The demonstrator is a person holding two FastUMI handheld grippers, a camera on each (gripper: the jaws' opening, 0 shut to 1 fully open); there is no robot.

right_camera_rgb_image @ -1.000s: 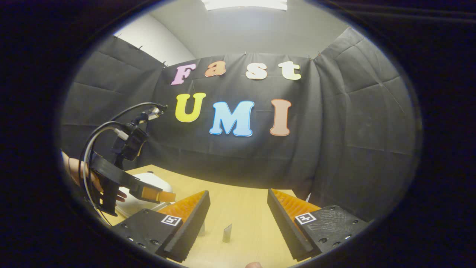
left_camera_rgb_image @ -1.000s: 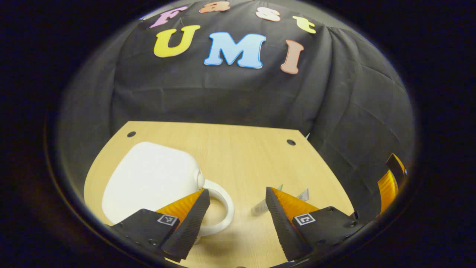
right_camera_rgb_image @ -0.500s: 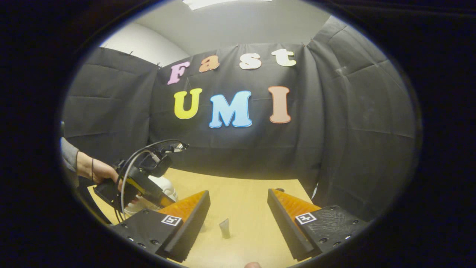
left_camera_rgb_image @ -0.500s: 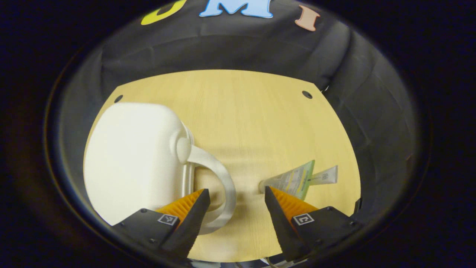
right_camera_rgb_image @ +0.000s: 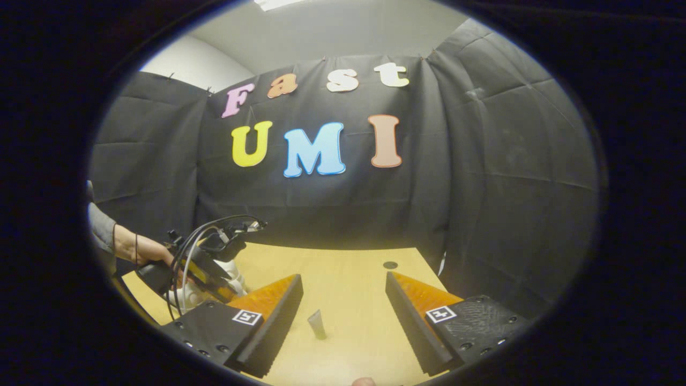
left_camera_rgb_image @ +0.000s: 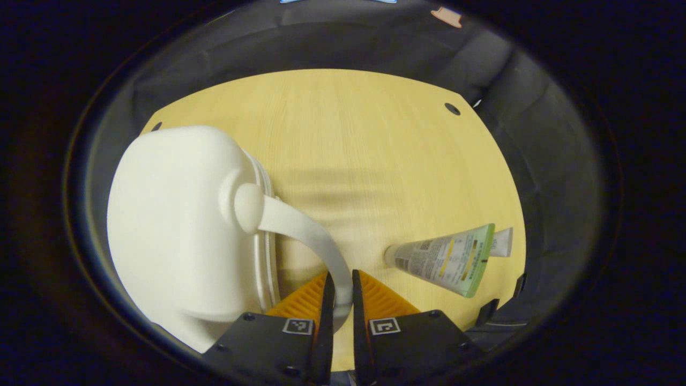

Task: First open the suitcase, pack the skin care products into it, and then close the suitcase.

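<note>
In the left gripper view a small white hard-shell suitcase [left_camera_rgb_image: 177, 225] lies closed on the wooden table [left_camera_rgb_image: 353, 139], its curved white handle [left_camera_rgb_image: 305, 236] arching toward me. My left gripper [left_camera_rgb_image: 339, 284] is shut on the lower end of that handle. To the right lie a green-and-white tube [left_camera_rgb_image: 442, 260] and a smaller white tube [left_camera_rgb_image: 501, 242] behind it. In the right gripper view my right gripper [right_camera_rgb_image: 343, 297] hovers open above the table, a small tube [right_camera_rgb_image: 317, 324] on the wood between its fingers. The left gripper [right_camera_rgb_image: 206, 268], held by a hand [right_camera_rgb_image: 142, 249], shows farther left over the suitcase [right_camera_rgb_image: 185, 295].
Black cloth walls close off the table's far and right sides. Two dark holes [left_camera_rgb_image: 452, 109] mark the table's far corners. Bare wood stretches beyond the suitcase and tubes.
The left gripper dropped closer to the table and its fingers went from wide open to clamped on the suitcase handle. The right gripper stayed open and drifted slightly.
</note>
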